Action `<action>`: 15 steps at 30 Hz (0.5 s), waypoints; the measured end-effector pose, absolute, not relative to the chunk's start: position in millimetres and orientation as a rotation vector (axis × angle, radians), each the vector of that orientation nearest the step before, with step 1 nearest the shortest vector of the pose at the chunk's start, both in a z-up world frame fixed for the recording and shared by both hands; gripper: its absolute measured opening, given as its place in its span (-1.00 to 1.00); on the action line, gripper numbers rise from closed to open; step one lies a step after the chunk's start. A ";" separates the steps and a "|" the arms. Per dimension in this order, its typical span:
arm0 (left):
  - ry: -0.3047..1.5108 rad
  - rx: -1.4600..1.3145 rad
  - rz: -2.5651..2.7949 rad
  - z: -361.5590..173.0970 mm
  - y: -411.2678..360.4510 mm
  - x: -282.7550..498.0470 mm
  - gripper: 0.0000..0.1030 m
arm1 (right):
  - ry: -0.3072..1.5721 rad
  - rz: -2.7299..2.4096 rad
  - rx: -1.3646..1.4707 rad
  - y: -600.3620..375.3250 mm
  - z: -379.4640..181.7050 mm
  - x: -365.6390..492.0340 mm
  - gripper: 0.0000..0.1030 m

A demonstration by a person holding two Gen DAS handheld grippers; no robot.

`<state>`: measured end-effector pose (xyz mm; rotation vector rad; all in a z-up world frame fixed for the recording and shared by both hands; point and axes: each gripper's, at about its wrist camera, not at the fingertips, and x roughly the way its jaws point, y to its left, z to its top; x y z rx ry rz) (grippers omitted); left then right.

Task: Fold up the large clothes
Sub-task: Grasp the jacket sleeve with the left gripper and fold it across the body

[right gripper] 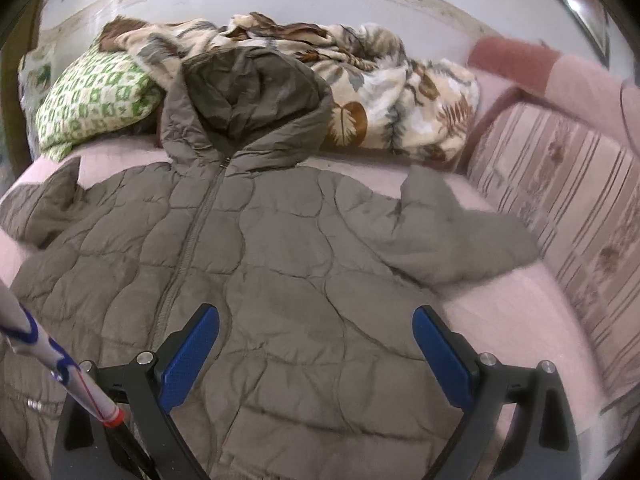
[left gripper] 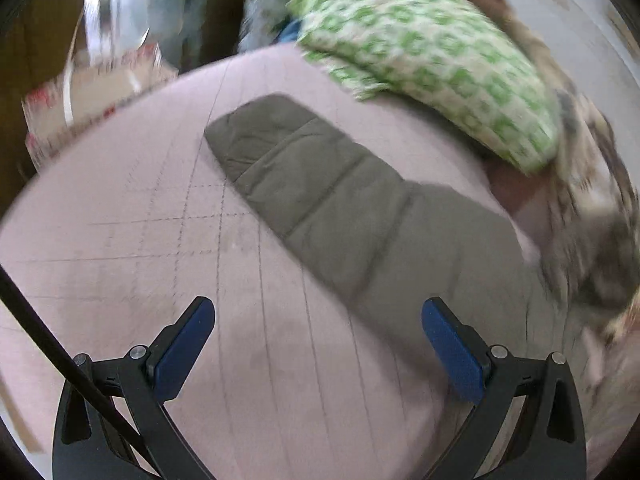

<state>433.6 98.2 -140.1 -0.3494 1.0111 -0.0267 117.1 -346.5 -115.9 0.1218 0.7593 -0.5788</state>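
An olive quilted hooded jacket (right gripper: 280, 248) lies face up, zipped, on a pink bed (right gripper: 520, 304). Its hood (right gripper: 248, 92) rests against the bedding at the back, and its right sleeve (right gripper: 452, 232) is bent over beside the body. In the left wrist view one sleeve (left gripper: 320, 184) stretches out flat across the pink bed (left gripper: 120, 240). My left gripper (left gripper: 318, 312) is open and empty, above the bed beside the sleeve. My right gripper (right gripper: 316, 320) is open and empty, above the jacket's lower front.
A green-and-white patterned pillow (right gripper: 92, 100) (left gripper: 432, 56) and a leaf-print blanket (right gripper: 392, 96) lie at the head of the bed. A striped cushion (right gripper: 560, 200) lines the right side. A cardboard box (left gripper: 88, 96) stands beyond the bed's far edge.
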 end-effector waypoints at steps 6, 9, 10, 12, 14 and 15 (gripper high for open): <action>1.047 -0.478 -0.003 -170.4 122.3 488.8 0.98 | 0.812 -0.548 0.174 -362.5 -136.4 128.7 0.93; 1.083 -0.559 -0.034 -187.3 126.1 514.3 0.83 | 0.830 -0.547 0.174 -365.7 -145.2 132.7 0.93; 1.088 -0.587 -0.039 -190.9 127.9 521.0 0.83 | 0.839 -0.547 0.182 -367.9 -148.7 134.2 0.93; 1.063 -0.622 -0.025 -192.3 129.5 529.6 0.82 | 0.859 -0.550 0.199 -373.0 -155.0 136.3 0.93; 1.057 -0.648 -0.004 -194.7 129.5 538.2 0.82 | 0.884 -0.562 0.222 -379.2 -163.4 137.5 0.93; 1.056 -0.654 0.010 -195.5 129.9 541.9 0.82 | 0.896 -0.568 0.233 -381.9 -167.0 137.2 0.93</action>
